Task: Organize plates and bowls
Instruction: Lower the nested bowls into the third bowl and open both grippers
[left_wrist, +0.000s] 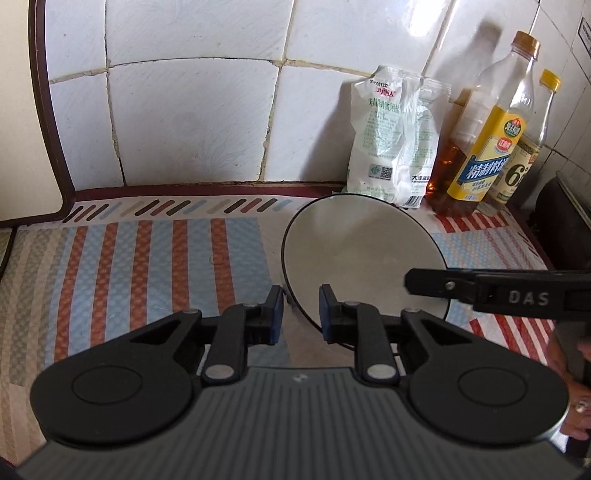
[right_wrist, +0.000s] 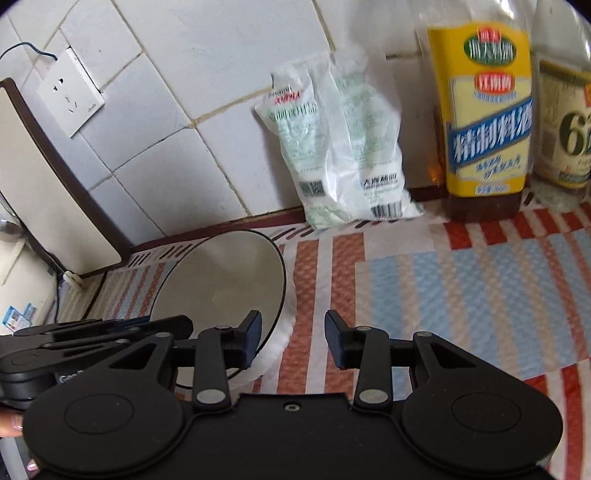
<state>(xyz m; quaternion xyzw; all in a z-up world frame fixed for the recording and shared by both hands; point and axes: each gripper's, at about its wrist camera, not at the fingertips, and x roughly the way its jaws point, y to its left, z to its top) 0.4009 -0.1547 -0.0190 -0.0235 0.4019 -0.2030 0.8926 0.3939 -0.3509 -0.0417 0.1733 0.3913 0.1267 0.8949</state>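
1. Left wrist view: the striped mat (left_wrist: 147, 258) covers the bench, and its left part up to the tiled wall is bare.
2. My left claw (left_wrist: 301, 314) hangs slanting down over the middle of the bench. Its blue pads stand a little apart, released, with the near left rim of the bowl (left_wrist: 354, 243) between them; neither pad visibly presses on the rim.
3. The bowl, pale inside with a thin dark rim, sits toward the back edge of the bench, right of centre.
4. My right claw (right_wrist: 293, 339) comes in from the right. Its jaws are unclenched: the left finger is inside the bowl, the right finger is outside over the mat, and the bowl's wall lies in the gap.
5. Just behind the bowl a white bag (left_wrist: 391, 140) leans on the wall.
6. Right of it, in the back right corner, stand a yellow-labelled bottle (left_wrist: 487, 147) and a second bottle (left_wrist: 524, 158).
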